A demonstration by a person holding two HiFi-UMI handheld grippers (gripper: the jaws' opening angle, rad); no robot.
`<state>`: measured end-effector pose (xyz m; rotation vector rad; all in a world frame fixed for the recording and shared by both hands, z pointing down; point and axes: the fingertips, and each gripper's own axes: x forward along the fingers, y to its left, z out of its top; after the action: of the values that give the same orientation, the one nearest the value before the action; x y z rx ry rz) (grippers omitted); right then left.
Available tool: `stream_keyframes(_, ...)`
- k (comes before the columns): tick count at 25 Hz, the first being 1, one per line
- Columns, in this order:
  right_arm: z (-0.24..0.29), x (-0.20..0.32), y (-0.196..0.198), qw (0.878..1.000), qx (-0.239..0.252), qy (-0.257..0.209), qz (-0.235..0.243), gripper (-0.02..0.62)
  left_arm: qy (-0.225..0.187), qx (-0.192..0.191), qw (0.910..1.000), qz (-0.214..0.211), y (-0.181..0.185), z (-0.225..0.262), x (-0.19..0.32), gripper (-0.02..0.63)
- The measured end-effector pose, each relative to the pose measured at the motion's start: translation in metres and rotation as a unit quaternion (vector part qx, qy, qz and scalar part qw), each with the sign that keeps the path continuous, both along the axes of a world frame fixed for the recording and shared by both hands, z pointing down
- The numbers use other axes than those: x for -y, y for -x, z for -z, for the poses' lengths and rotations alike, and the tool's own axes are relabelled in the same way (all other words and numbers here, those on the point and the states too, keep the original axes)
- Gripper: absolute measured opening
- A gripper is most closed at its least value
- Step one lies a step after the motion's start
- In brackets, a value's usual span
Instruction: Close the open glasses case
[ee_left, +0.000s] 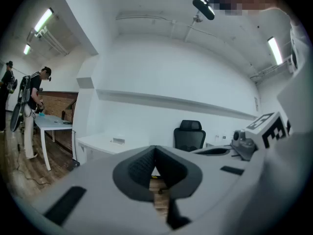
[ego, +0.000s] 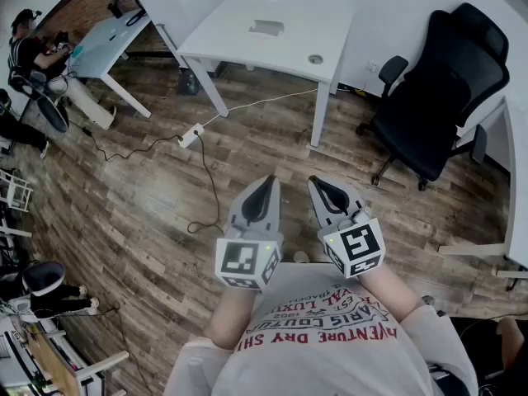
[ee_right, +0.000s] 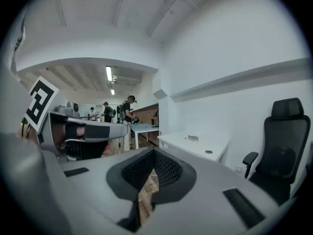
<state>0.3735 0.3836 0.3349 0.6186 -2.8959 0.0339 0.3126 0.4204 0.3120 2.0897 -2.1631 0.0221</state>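
No glasses case can be told for certain in any view. A small grey object (ego: pixel 266 28) lies on the white desk (ego: pixel 239 44) far ahead; in the left gripper view this small grey object (ee_left: pixel 117 141) is too small to identify. I hold both grippers close to my chest, high above the wooden floor. The left gripper (ego: pixel 268 181) is shut, its jaws meeting at the tips with nothing between them (ee_left: pixel 154 150). Beside it, the right gripper (ego: pixel 317 181) is also shut and empty (ee_right: pixel 154 152).
A black office chair (ego: pixel 437 97) stands at the right, next to another white desk's edge (ego: pixel 516 180). A power strip (ego: pixel 191 136) with cables lies on the floor. A person (ego: pixel 29 56) sits at a light blue table (ego: pixel 107 40) at far left.
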Motion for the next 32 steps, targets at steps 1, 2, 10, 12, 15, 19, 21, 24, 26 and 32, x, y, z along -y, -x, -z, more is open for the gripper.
stream_keyframes(1,0.000,0.000,0.000,1.000,-0.001,-0.001,-0.001,0.012,0.000,0.000,1.0000,-0.001,0.000,0.000,0.000,0.005)
stream_keyframes(2,0.000,0.000,0.001,1.000,-0.001,-0.001,-0.001,0.012,0.000,0.001,1.0000,-0.002,0.001,0.001,0.001,0.005)
stream_keyframes(10,-0.003,0.002,0.003,1.000,0.000,0.000,-0.002,0.012,0.004,0.007,0.9999,-0.013,0.000,-0.001,0.009,0.005)
stream_keyframes(12,-0.004,0.005,0.002,1.000,0.009,0.009,-0.011,0.012,0.007,0.008,0.9998,-0.014,0.000,-0.003,0.010,0.005)
stream_keyframes(15,-0.005,0.010,0.002,0.999,0.018,0.023,-0.019,0.012,0.015,0.006,0.9998,-0.012,0.003,-0.007,0.010,0.005)
stream_keyframes(19,-0.013,0.012,0.007,0.999,0.024,0.043,-0.007,0.012,0.027,0.001,0.9996,-0.001,0.010,-0.016,0.008,0.005)
stream_keyframes(21,-0.017,0.011,0.014,0.999,0.022,0.049,-0.001,0.012,0.035,-0.005,0.9994,0.004,0.018,-0.021,0.008,0.005)
stream_keyframes(24,-0.024,0.016,0.029,0.998,0.010,0.055,0.000,0.012,0.045,-0.015,0.9988,0.010,0.035,-0.029,0.013,0.005)
stream_keyframes(26,-0.029,0.024,0.040,0.998,0.003,0.057,-0.001,0.012,0.049,-0.018,0.9986,0.009,0.046,-0.033,0.021,0.005)
stream_keyframes(32,-0.029,0.060,0.085,0.999,-0.010,0.049,-0.020,0.012,0.047,-0.022,0.9986,0.000,0.094,-0.034,0.055,0.005)
